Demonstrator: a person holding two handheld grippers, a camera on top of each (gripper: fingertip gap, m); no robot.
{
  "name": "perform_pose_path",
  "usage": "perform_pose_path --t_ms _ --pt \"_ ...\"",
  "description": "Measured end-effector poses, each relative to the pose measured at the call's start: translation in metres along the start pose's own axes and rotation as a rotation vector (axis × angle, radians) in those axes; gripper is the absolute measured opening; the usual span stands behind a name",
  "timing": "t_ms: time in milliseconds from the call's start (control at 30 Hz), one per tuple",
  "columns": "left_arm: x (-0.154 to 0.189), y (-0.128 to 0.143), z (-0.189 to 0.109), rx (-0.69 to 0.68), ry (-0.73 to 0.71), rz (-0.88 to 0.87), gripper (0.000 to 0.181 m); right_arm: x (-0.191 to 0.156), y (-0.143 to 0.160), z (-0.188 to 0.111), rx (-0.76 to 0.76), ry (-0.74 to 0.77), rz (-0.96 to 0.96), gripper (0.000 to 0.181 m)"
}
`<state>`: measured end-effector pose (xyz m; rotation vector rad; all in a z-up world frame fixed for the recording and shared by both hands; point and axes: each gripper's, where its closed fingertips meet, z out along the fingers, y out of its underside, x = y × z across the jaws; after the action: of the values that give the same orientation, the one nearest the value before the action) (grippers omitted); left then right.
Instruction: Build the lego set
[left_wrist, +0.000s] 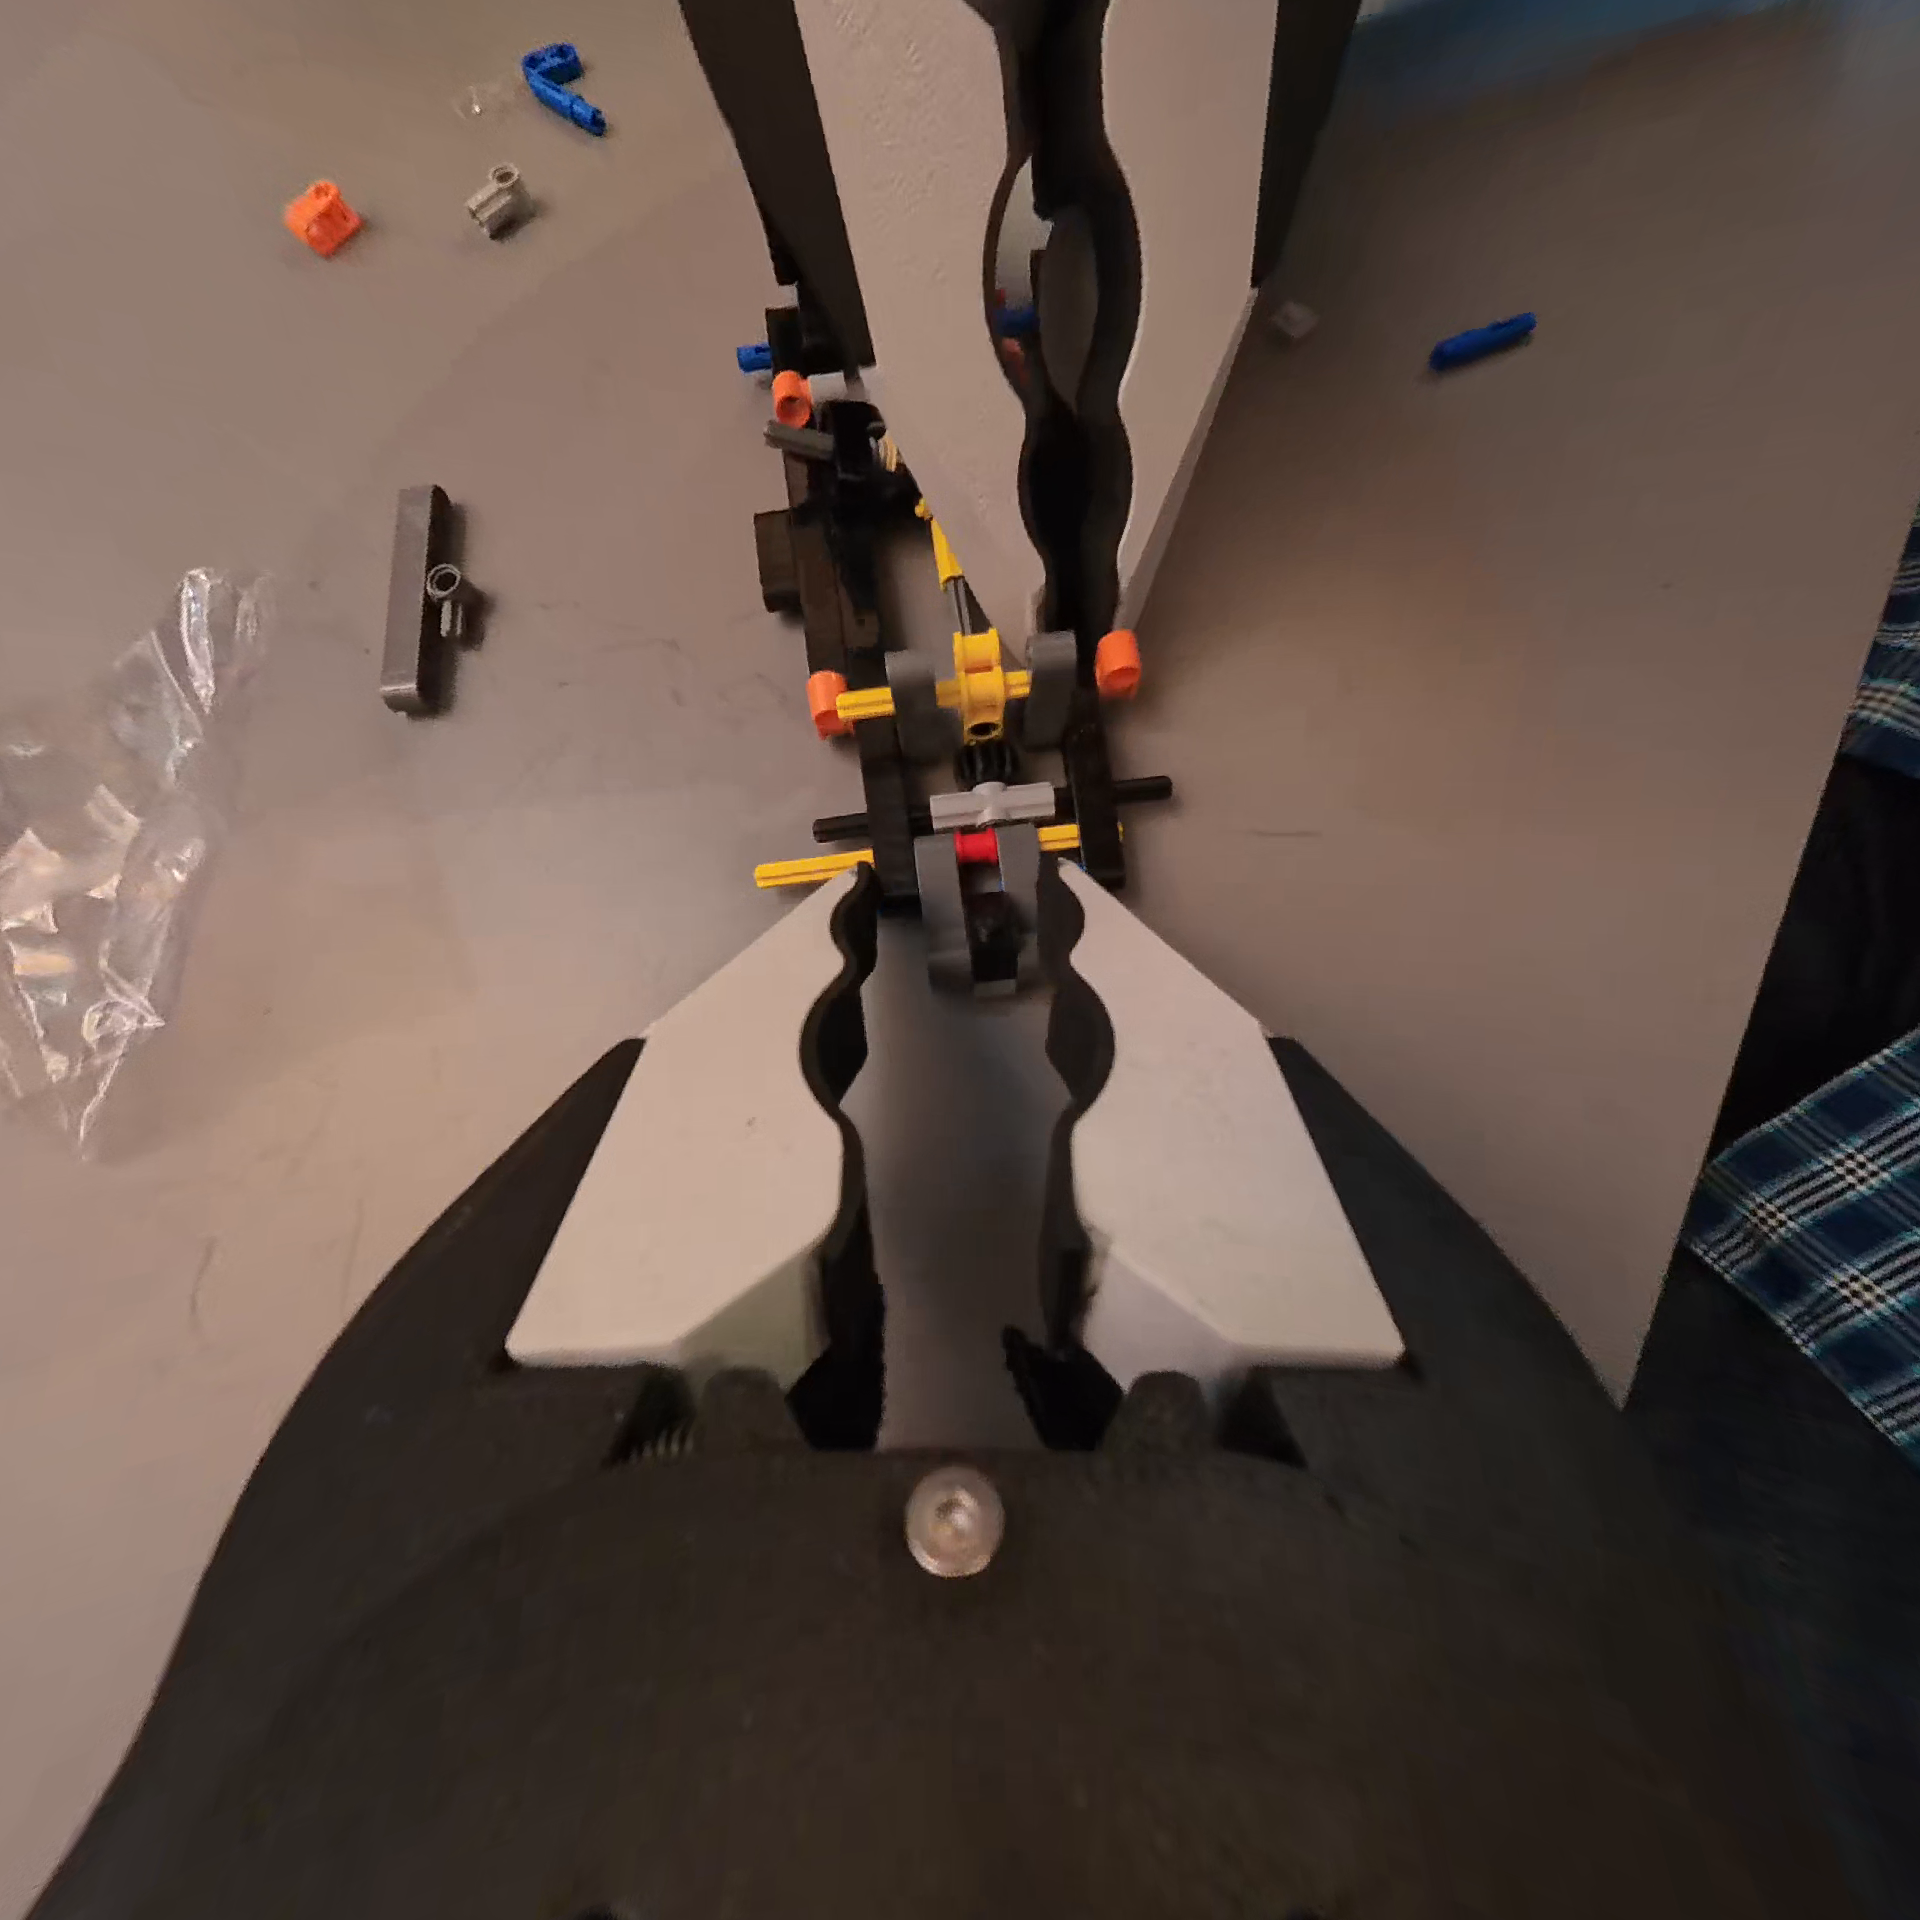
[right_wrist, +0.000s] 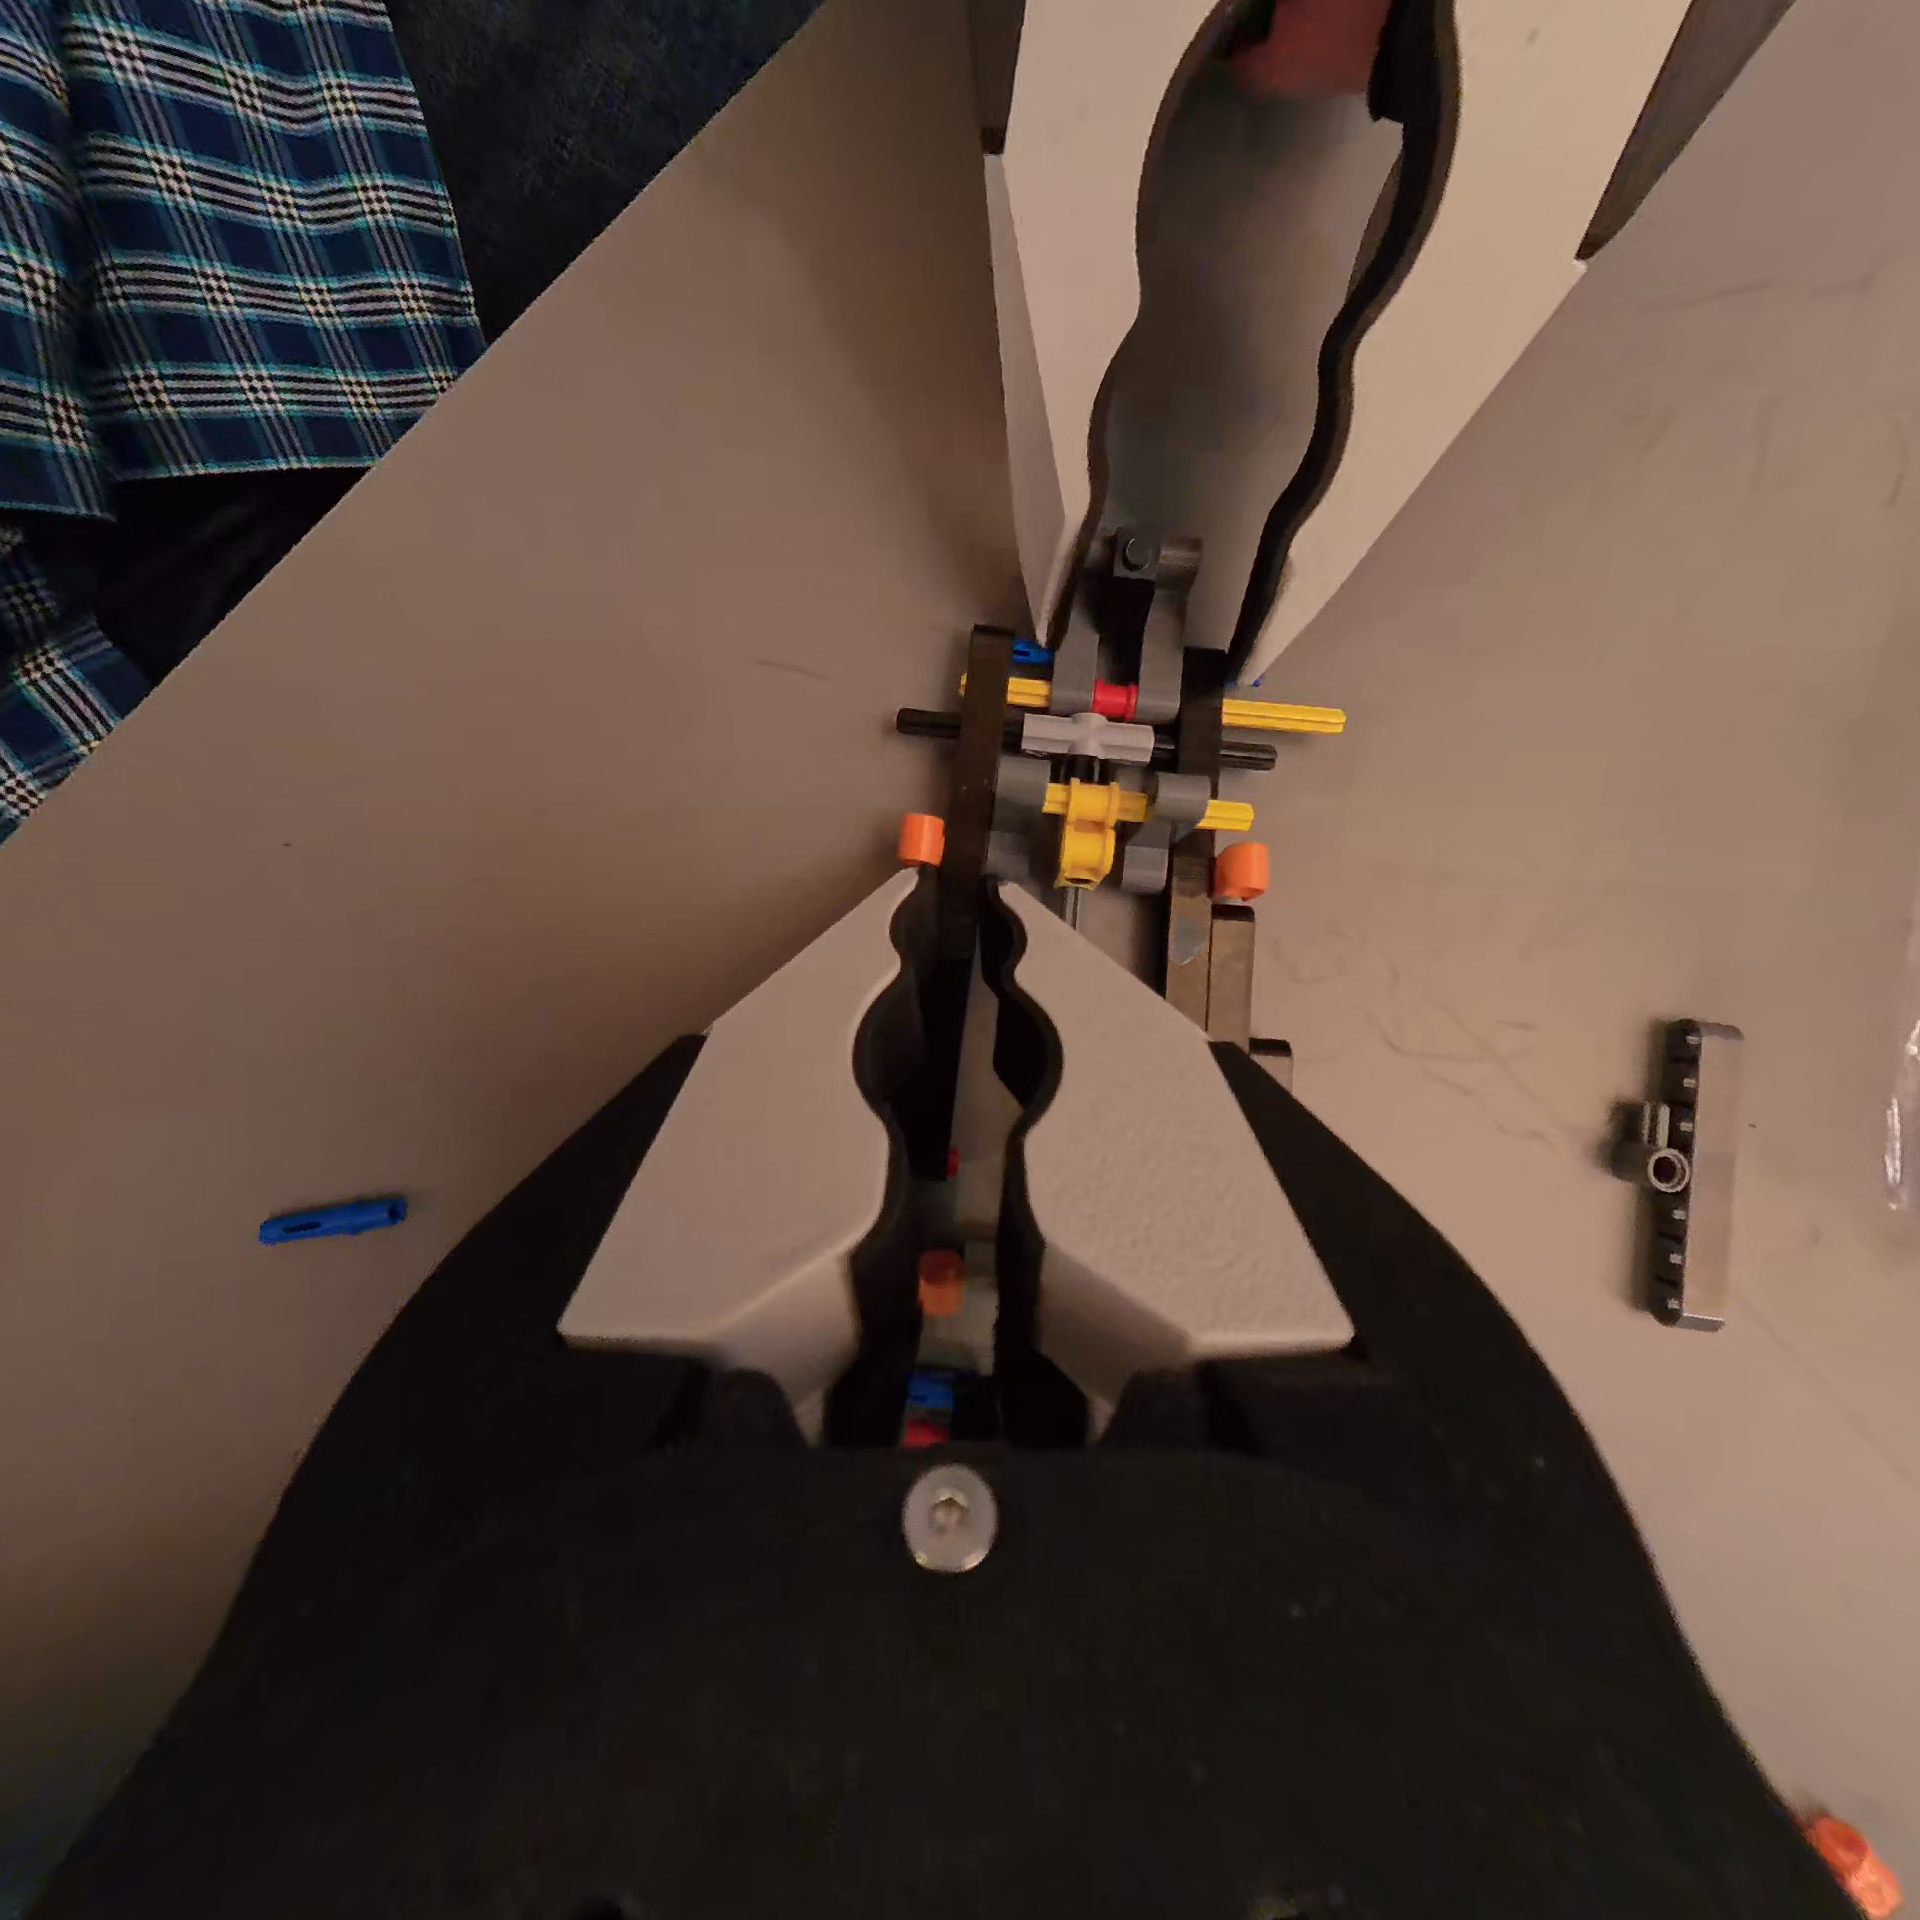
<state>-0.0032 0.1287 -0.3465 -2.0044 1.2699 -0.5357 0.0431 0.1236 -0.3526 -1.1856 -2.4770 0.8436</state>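
A partly built lego assembly (left_wrist: 977, 681) lies on the grey table: black beams, yellow axles, orange bushes, grey connectors and a red bush. My left gripper (left_wrist: 958, 894) is closed around its grey forked end (left_wrist: 977, 935). In the right wrist view the assembly (right_wrist: 1086, 831) lies straight ahead. My right gripper (right_wrist: 961, 899) is shut on its long black side beam (right_wrist: 982, 748), which runs back between the fingers. The two grippers face each other from opposite ends. The left gripper also shows in the right wrist view (right_wrist: 1153, 613), and the right gripper in the left wrist view (left_wrist: 1070, 499).
Loose parts lie on the table: a blue angled piece (left_wrist: 561, 88), an orange piece (left_wrist: 322, 218), a grey connector (left_wrist: 501, 197), a grey beam with a pin (left_wrist: 421, 597), a clear plastic bag (left_wrist: 104, 810), a blue pin (left_wrist: 1481, 341). A person's plaid clothing (left_wrist: 1818, 1195) is beyond the table edge. My hands' fingertips stand some 5 cm from each other. The blue pin (left_wrist: 1481, 341) is about 12 cm from my right fingertips. Look for it in the right wrist view (right_wrist: 346, 1202) too.
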Motion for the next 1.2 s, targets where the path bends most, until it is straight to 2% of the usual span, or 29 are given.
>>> perform_pose_path --t_ms 267,500,600,633,700,767,867,967,1200 --pt "-0.001 0.000 0.000 0.033 0.011 -0.001 0.029 -0.002 -0.001 0.001 -0.003 -0.017 -0.025 0.005" --pt "-0.004 -0.002 0.003 0.028 0.000 -0.042 0.028 0.003 0.001 -0.004 -0.047 0.036 0.060 0.006" --pt "-0.004 -0.002 0.003 0.028 0.000 -0.050 0.028 0.005 0.001 -0.016 -0.060 0.091 0.101 0.026" --pt "-0.004 -0.002 0.004 0.028 -0.003 -0.052 0.028 0.005 0.001 -0.020 -0.052 0.090 0.123 0.027" --pt "-0.004 -0.002 0.004 0.028 -0.002 -0.062 0.028 0.002 -0.005 -0.026 -0.044 0.112 0.114 0.024" --pt "-0.004 -0.003 0.004 0.028 -0.006 -0.070 0.028 -0.004 -0.023 -0.026 -0.015 0.112 0.086 0.022" --pt "-0.005 -0.004 0.005 0.028 -0.007 -0.081 0.028 -0.005 -0.034 -0.007 -0.065 0.136 0.074 0.021" --pt "-0.004 -0.004 0.006 0.028 -0.011 -0.083 0.028 0.000 -0.027 0.005 -0.133 0.186 0.090 0.017" --pt "-0.003 -0.007 0.009 0.026 -0.022 -0.100 0.028 0.005 -0.019 0.003 -0.276 0.308 0.109 0.016"
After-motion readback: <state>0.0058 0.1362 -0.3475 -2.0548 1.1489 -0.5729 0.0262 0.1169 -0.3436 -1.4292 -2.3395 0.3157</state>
